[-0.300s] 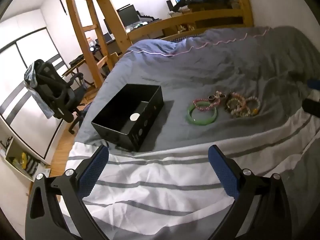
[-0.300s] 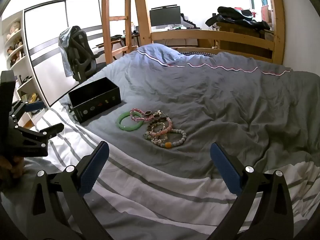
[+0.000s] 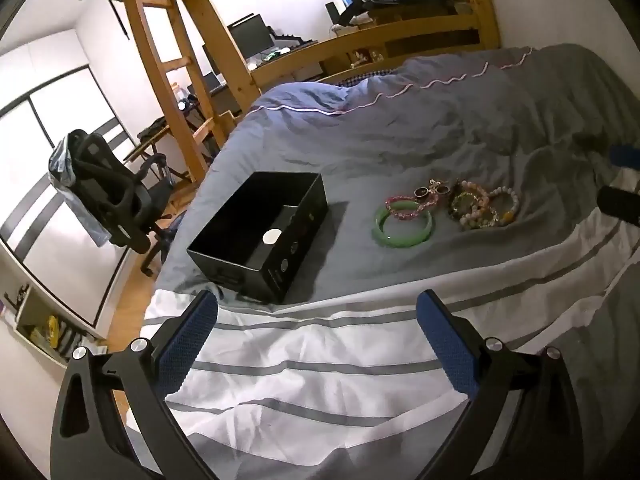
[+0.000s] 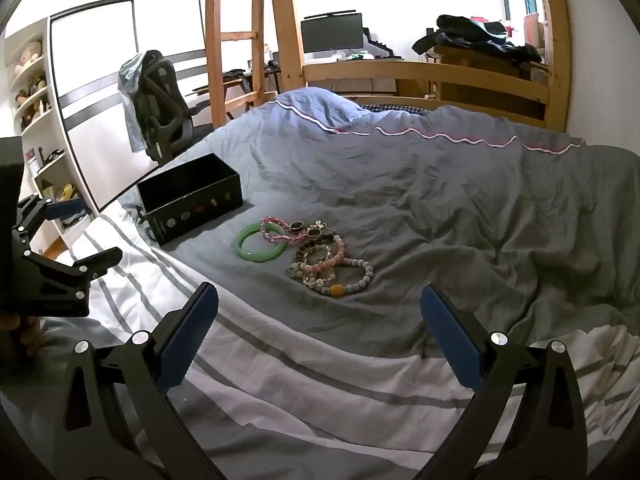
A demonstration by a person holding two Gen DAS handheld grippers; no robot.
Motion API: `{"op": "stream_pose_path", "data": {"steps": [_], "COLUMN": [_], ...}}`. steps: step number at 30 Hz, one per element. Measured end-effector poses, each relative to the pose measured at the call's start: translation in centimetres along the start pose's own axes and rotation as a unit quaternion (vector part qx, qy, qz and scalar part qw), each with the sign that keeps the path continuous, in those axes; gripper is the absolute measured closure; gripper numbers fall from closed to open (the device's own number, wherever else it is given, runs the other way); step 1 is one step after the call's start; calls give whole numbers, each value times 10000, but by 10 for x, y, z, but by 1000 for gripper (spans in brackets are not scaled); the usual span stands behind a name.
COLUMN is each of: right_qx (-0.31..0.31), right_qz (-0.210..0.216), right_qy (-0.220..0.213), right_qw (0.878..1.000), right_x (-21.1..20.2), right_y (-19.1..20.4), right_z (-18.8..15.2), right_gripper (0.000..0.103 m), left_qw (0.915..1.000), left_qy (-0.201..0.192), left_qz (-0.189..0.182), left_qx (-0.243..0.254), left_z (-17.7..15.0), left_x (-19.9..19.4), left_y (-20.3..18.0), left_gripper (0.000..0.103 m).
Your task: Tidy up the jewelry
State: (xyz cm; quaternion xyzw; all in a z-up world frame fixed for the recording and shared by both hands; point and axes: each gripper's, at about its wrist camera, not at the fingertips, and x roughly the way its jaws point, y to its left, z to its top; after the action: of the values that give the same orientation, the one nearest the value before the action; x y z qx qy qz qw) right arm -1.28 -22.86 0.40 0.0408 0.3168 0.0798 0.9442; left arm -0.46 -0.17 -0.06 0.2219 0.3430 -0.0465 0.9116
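A black open box [image 3: 260,236] [image 4: 192,196] sits on the grey bedspread, with a white round spot on its floor. To its right lie a green bangle [image 3: 403,227] [image 4: 261,243], a pink bead bracelet [image 3: 408,205] [image 4: 275,230], two dark rings [image 3: 431,190] [image 4: 305,229] and a heap of bead bracelets [image 3: 482,206] [image 4: 330,268]. My left gripper [image 3: 318,316] is open and empty, short of the box. My right gripper [image 4: 320,312] is open and empty, short of the bracelets. The left gripper also shows at the left edge of the right wrist view [image 4: 52,272].
The bed has a grey duvet [image 4: 440,200] and a white striped sheet [image 3: 320,368] at the front. A wooden loft frame and ladder [image 3: 176,60], an office chair [image 3: 108,196], a desk with a monitor [image 4: 331,34] and shelves [image 4: 32,80] stand beyond the bed.
Both views have barely shifted; the box and jewelry lie where they were and both grippers stay open.
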Motion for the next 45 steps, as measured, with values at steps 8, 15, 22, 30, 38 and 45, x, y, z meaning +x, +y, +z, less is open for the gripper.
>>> {"op": "stream_pose_path", "data": {"steps": [8, 15, 22, 30, 38, 45], "right_qx": [-51, -76, -103, -115, -122, -127], "right_qz": [4, 18, 6, 1, -2, -8], "right_qy": [3, 30, 20, 20, 25, 35], "right_qw": [10000, 10000, 9999, 9999, 9999, 9999], "right_x": [1, -1, 0, 0, 1, 1], "right_y": [2, 6, 7, 7, 8, 8], "right_z": [-2, -1, -2, -2, -2, -2], "right_gripper": [3, 3, 3, 3, 3, 3], "left_qw": [9965, 9972, 9976, 9981, 9978, 9980], "left_qy": [-309, -276, -272, -239, -270, -302], "left_qz": [-343, -503, -532, -462, -482, -465], "left_qx": [-698, -482, -358, -332, -363, -293], "left_z": [0, 1, 2, 2, 0, -2], "left_x": [-4, -1, -1, 2, 3, 1], "left_y": [21, 7, 3, 0, 2, 1], "left_gripper": [5, 5, 5, 5, 5, 5]}}
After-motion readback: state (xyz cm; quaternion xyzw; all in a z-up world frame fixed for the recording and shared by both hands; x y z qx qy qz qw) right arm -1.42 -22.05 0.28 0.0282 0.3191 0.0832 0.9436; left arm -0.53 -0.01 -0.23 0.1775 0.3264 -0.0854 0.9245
